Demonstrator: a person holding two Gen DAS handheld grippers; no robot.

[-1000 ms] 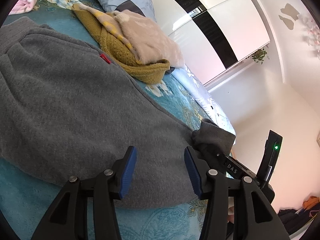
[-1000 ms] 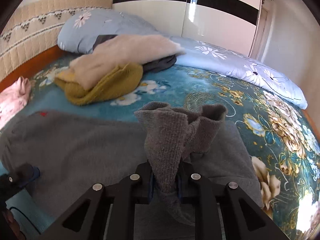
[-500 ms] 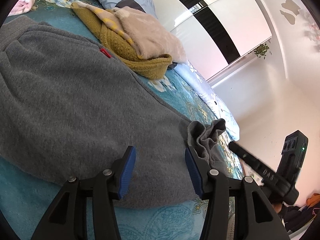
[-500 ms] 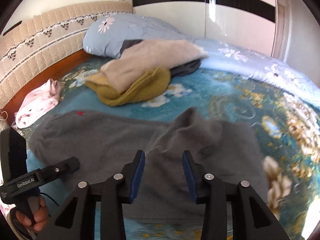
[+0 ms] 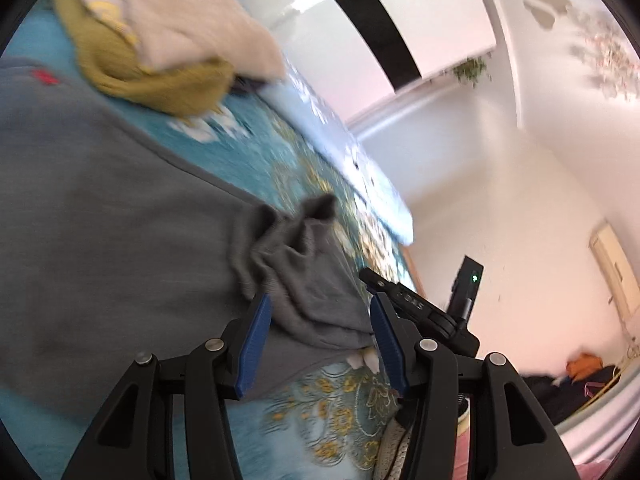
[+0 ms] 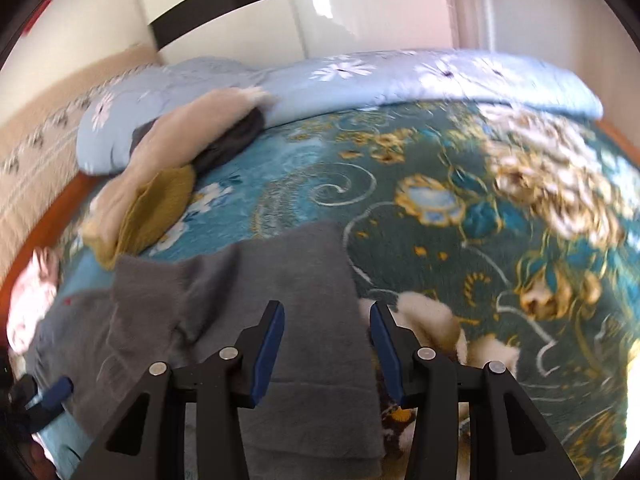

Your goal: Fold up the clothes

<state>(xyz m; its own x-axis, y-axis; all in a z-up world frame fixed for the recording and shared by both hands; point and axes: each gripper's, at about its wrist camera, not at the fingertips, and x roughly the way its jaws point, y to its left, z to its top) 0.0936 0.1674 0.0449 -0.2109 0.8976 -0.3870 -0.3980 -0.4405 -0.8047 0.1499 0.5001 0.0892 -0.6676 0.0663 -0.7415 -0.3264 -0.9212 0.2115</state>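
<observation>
Grey fleece garment (image 6: 224, 300) lying on teal floral bedspread (image 6: 440, 184), near end bunched, fold looking only begun. Left gripper (image 5: 318, 330) and right gripper (image 6: 326, 340) both hovering released, grasping nothing. Smoothing, further folds remaining.

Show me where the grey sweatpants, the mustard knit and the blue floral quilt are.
grey sweatpants (image 5: 120, 240), left wrist view, flat middle of the cloth.
mustard knit (image 5: 132, 76), left wrist view, its folded edge.
blue floral quilt (image 6: 420, 76), right wrist view, middle of its top.
</observation>
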